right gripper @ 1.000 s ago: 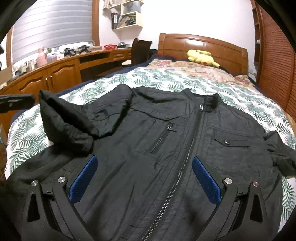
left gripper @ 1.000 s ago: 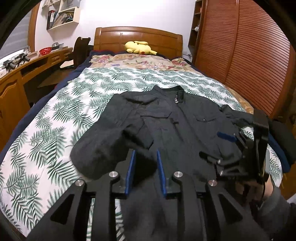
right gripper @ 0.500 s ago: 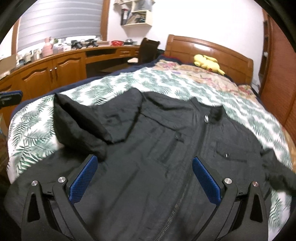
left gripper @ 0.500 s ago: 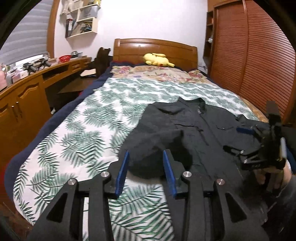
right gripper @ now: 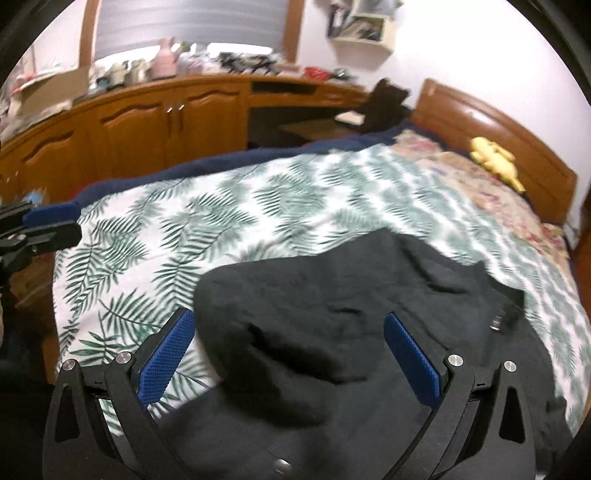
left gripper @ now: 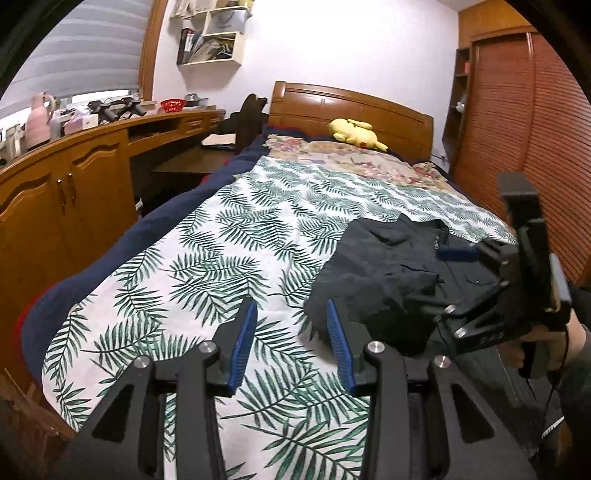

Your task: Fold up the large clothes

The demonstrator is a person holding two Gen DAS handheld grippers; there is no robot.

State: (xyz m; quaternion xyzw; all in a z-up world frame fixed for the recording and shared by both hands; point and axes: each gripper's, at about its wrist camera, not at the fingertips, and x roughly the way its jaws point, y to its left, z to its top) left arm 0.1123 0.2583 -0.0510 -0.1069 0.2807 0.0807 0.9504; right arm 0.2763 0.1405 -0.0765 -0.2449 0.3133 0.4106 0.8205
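Left hand-held gripper (left gripper: 291, 332) open over bedspread (left gripper: 207, 258), beside jacket (left gripper: 388, 280).

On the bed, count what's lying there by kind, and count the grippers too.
Jackets: 1, black jacket
Plush toys: 1, yellow plush toy
Grippers: 2, left gripper and right gripper, both open and empty
Total: 4

1. A yellow soft toy (left gripper: 355, 133) lies by the wooden headboard (left gripper: 351, 107).
2. The bed cover (left gripper: 229, 251) has green leaves on it.
3. A red basket (left gripper: 173, 105) sits on the long wooden desk (left gripper: 110, 129).
4. A wall shelf (left gripper: 212, 31) holds books.
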